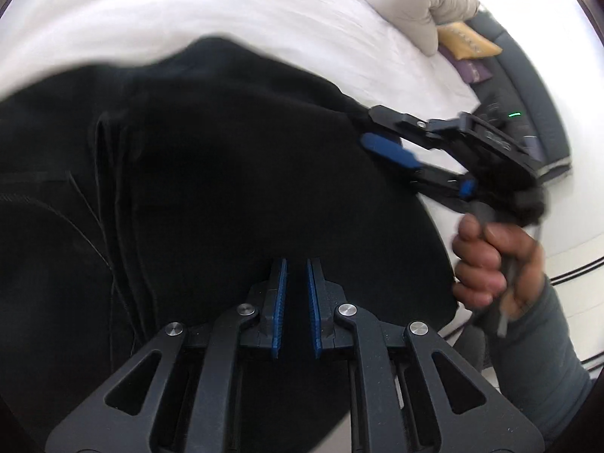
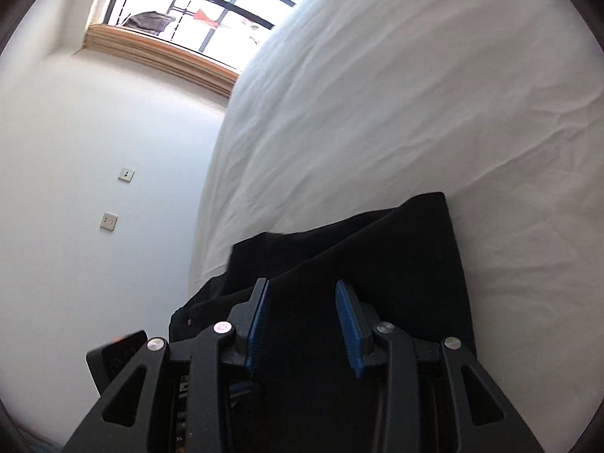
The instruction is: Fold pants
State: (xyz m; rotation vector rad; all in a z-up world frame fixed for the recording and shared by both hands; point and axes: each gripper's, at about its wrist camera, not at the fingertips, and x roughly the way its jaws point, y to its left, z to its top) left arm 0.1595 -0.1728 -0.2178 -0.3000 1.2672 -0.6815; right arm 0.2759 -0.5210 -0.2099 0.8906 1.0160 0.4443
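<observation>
Place: a bedroom in a home.
Bed (image 2: 415, 94): broad, covered with a wrinkled white sheet.
Pillow (image 1: 411, 3): beige, lying near the bed's far edge.
Window (image 2: 196, 7): dark grid bars, wooden sill, daylight outside.
Wall (image 2: 75, 143): plain white, carrying two small switch plates (image 2: 126, 174).

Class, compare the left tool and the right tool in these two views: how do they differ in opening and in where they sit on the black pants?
The left tool has its blue pads nearly together; the right tool has them spread wide. The left tool sits over the broad middle of the black pants; the right tool sits at their edge, beside the white bedsheet. Neither tool is seen pinching cloth. Both have black linkages and ribbed blue pads.
</observation>
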